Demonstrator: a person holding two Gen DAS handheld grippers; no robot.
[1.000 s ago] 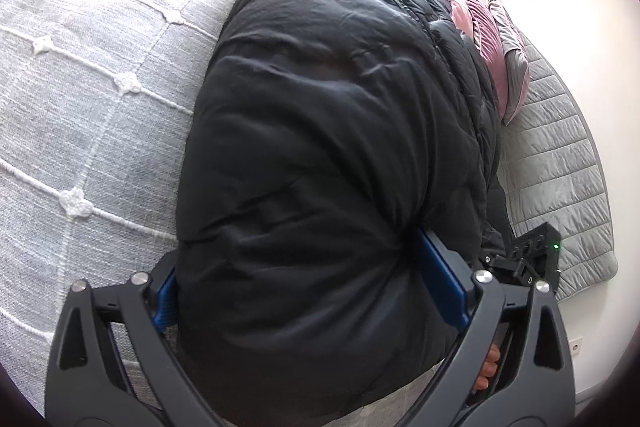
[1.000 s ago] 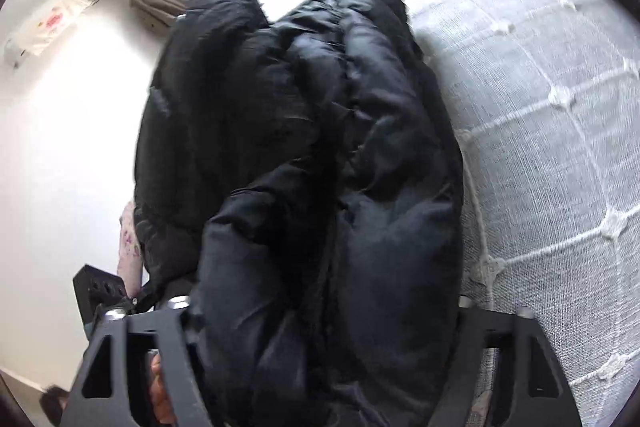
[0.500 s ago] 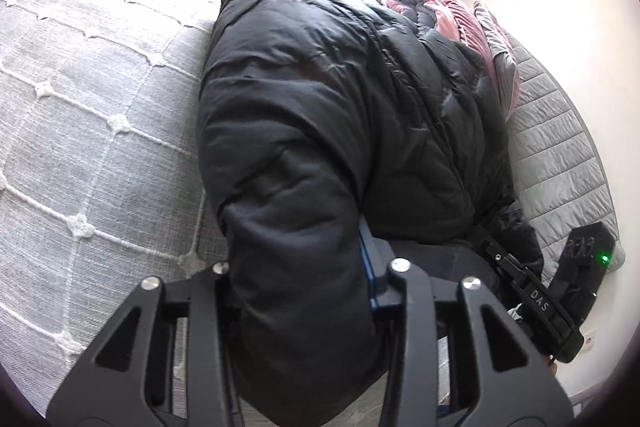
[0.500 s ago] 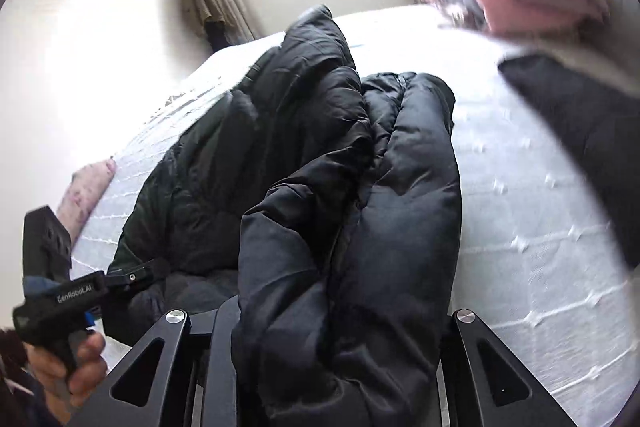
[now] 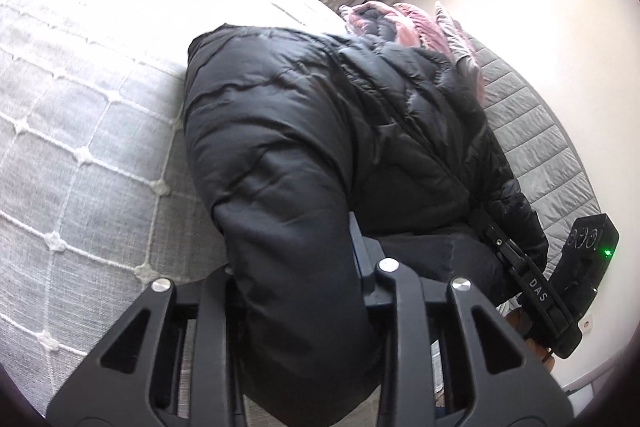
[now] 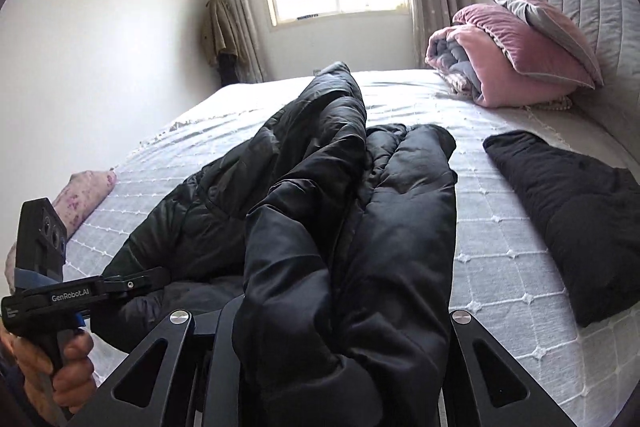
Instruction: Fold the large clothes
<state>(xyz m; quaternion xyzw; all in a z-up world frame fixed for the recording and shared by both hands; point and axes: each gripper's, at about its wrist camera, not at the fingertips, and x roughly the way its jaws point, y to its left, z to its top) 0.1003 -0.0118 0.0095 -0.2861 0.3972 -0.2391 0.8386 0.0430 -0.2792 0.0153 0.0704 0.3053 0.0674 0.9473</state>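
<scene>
A black puffer jacket (image 5: 320, 131) lies bunched on the grey-white quilted bedspread (image 5: 80, 147). My left gripper (image 5: 296, 259) has a thick fold of the jacket's near end between its jaws, which are closing, and its pads press into the fabric. In the right wrist view another fold of the jacket (image 6: 320, 187) fills my right gripper (image 6: 340, 315), whose jaws are closing on it too. Both folds are raised off the bed (image 6: 500, 247). The fabric hides the fingertips of both grippers.
A second dark garment (image 6: 568, 211) lies folded on the bed to the right. A rolled pink quilt (image 6: 500, 67) and cushions lean on the grey headboard (image 6: 592, 11). A floral pillow (image 6: 84, 195) sits at the bed's left edge. A hand (image 6: 52, 367) grips the left handle.
Both grippers have closed from wide open onto folds of the jacket and risen, lifting its near end. The right wrist has rolled, so its view now stands level across the room.
</scene>
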